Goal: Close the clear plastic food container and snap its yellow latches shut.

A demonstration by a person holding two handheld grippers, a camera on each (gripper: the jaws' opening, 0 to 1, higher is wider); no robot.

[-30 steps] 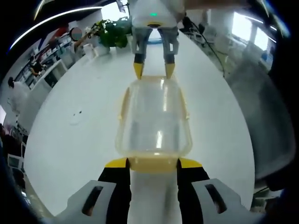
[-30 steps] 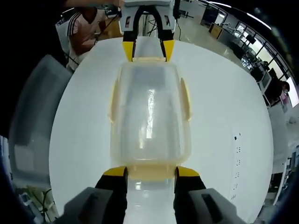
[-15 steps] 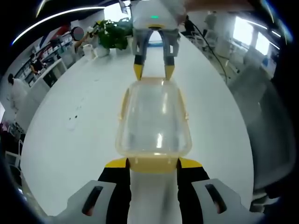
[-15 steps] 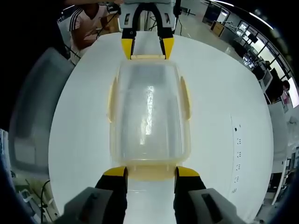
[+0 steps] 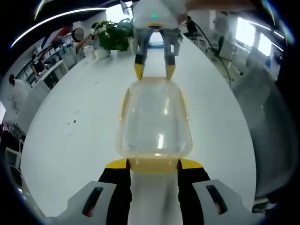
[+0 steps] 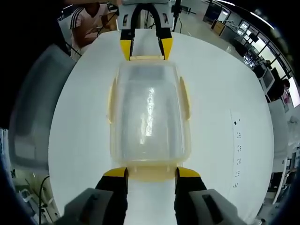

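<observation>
So, the lid's already on the clear food container (image 5: pixel 153 123), which sits flat in the middle of the white counter (image 5: pixel 70 140); that part looks done to me. Left tongs (image 5: pixel 153 164) are at one short end with both jaws spread either side of that end's yellow latch (image 5: pixel 153 164); right tongs (image 6: pixel 151 172) are doing the same at the opposite end, jaws apart around its own end latch (image 6: pixel 151 173). Neither pair is gripping anything, as far as I can see; tips just sit beside the tabs. The side latches (image 6: pixel 184 97) along the long edges look flared out a bit, so probably not snapped; can't tell for sure whether the end ones are clicked down either. What's left, I'd guess, is pressing the latches home.
</observation>
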